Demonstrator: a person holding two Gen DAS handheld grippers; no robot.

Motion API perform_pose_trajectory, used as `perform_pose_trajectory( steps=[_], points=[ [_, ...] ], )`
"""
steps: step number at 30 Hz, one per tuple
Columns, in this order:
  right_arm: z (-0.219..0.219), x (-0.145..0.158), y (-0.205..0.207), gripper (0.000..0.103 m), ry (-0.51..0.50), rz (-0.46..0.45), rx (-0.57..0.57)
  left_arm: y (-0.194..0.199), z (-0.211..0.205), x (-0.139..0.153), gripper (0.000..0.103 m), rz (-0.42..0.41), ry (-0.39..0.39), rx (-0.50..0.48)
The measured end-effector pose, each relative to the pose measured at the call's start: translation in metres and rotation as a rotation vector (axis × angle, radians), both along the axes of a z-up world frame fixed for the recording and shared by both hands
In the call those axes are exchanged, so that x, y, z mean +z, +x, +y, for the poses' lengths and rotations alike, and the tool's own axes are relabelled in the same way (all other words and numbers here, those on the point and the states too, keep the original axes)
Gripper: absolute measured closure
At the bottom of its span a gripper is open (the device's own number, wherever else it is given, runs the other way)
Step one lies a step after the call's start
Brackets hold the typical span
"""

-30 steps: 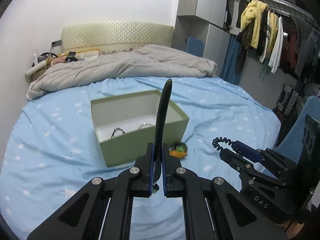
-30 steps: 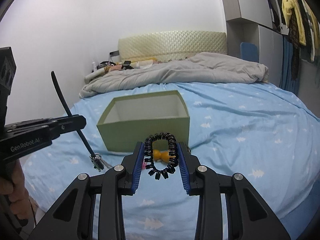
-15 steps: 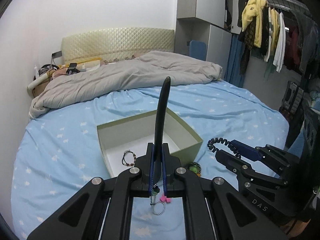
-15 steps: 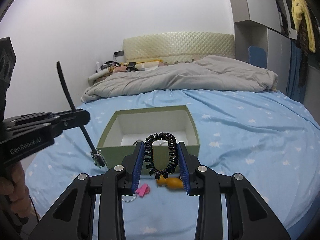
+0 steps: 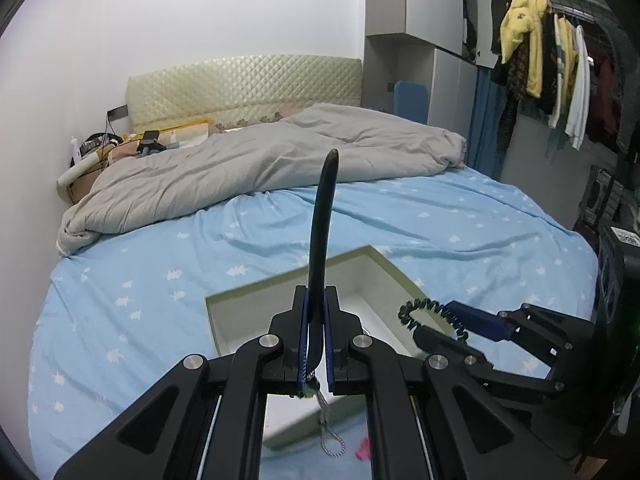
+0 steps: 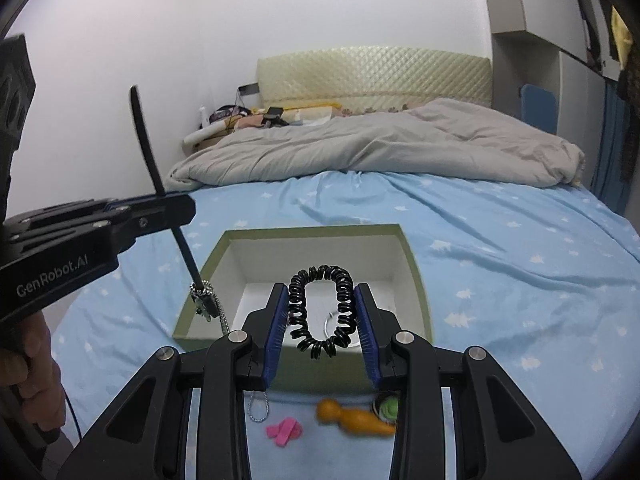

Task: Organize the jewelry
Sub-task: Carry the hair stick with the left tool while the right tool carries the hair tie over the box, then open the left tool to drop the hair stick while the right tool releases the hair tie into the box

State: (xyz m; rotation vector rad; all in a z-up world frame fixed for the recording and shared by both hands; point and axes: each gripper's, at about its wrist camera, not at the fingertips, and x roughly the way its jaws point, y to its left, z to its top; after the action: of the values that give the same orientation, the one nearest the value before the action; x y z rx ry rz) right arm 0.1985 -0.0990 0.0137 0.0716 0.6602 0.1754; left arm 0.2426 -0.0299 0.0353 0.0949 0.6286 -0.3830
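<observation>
An open pale green box (image 6: 416, 276) with a white inside sits on the blue bed; it also shows in the left wrist view (image 5: 256, 292). My left gripper (image 5: 316, 340) is shut on a black strap (image 5: 322, 232) that stands upright, with a silver chain (image 5: 326, 424) hanging below it over the box's near left corner. My right gripper (image 6: 322, 320) is shut on a black spiral hair tie (image 6: 322, 312) and holds it above the box's front wall. A silver ring (image 6: 334, 322) lies inside the box.
On the sheet in front of the box lie a pink clip (image 6: 284, 432), an orange figure (image 6: 352, 420) and a green and black item (image 6: 386, 408). A grey duvet (image 6: 372, 148) covers the far bed. Clothes (image 5: 540, 72) hang at the right.
Both grippers have risen and moved forward over the box with their loads. The box now sits lower and nearer in both views.
</observation>
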Motion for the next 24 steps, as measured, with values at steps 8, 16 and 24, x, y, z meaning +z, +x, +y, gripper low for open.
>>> perform_pose_trajectory(
  steps=[8,16,24],
  points=[
    [-0.001,-0.022,0.053,0.072,-0.012,0.091,0.029,0.059,-0.006,-0.033,0.098,0.093,0.046,-0.013],
    [-0.001,-0.061,0.089,0.07,-0.038,0.242,0.053,0.1,-0.006,-0.09,0.097,0.289,0.075,0.003],
    [-0.009,-0.062,0.093,0.055,-0.012,0.254,0.038,0.114,0.002,-0.109,0.091,0.433,0.031,0.035]
  ],
)
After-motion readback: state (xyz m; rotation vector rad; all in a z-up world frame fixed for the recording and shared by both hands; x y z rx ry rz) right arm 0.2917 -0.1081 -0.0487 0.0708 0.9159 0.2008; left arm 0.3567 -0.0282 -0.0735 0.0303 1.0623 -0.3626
